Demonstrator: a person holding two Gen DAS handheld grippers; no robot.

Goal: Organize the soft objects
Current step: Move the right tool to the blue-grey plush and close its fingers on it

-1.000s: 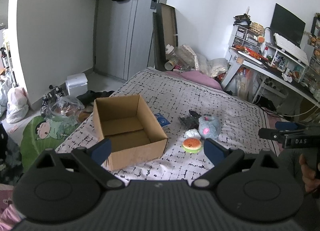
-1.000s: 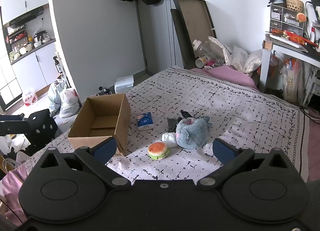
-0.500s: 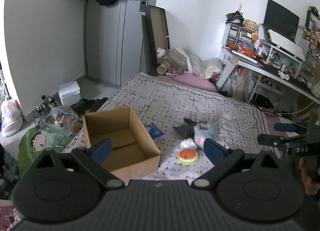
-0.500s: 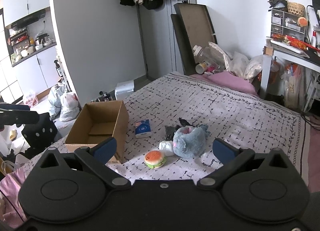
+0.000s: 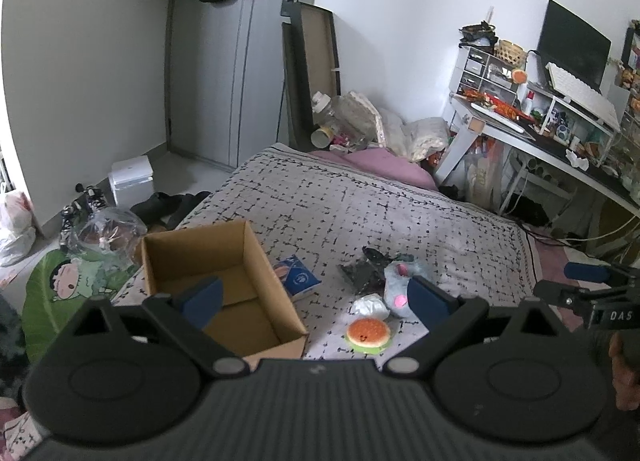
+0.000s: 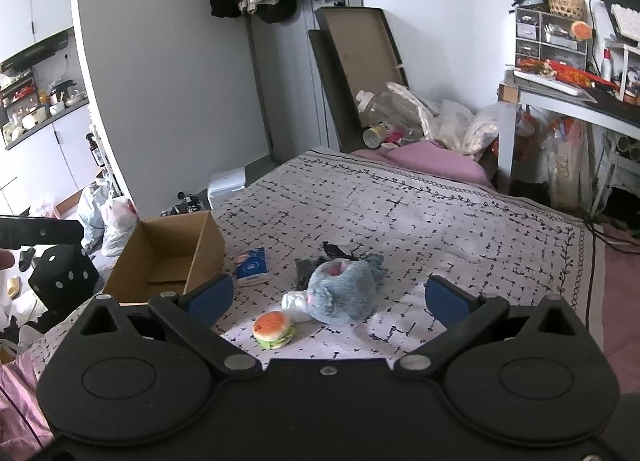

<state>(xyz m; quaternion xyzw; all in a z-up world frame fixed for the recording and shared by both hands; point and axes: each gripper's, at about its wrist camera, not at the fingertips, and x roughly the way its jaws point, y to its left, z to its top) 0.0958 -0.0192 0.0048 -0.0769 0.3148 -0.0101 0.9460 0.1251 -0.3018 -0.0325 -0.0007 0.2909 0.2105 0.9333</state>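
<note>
An open cardboard box [image 5: 224, 281] [image 6: 168, 257] stands empty on the patterned bed. To its right lie a burger plush [image 5: 368, 335] [image 6: 274, 329], a small white soft item [image 5: 370, 306] [image 6: 294, 301], a grey plush with pink patches [image 5: 400, 287] [image 6: 344, 293], a dark item [image 5: 360, 269] [image 6: 308, 267] and a blue tissue pack [image 5: 298, 275] [image 6: 252, 265]. My left gripper [image 5: 316, 295] is open and empty, hovering above the bed's near edge. My right gripper [image 6: 326, 297] is open and empty, above the toys; it also shows in the left wrist view [image 5: 592, 289].
The bed [image 5: 360, 205] fills the middle. A cluttered desk [image 5: 560, 129] stands at the right, a door [image 5: 224, 61] and a leaning board [image 5: 312, 73] at the back. Bags and a white bin [image 5: 130, 181] sit on the floor at the left.
Both grippers have pulled back and risen a little; the box and toys sit lower and smaller in both views. Nothing on the bed has moved.
</note>
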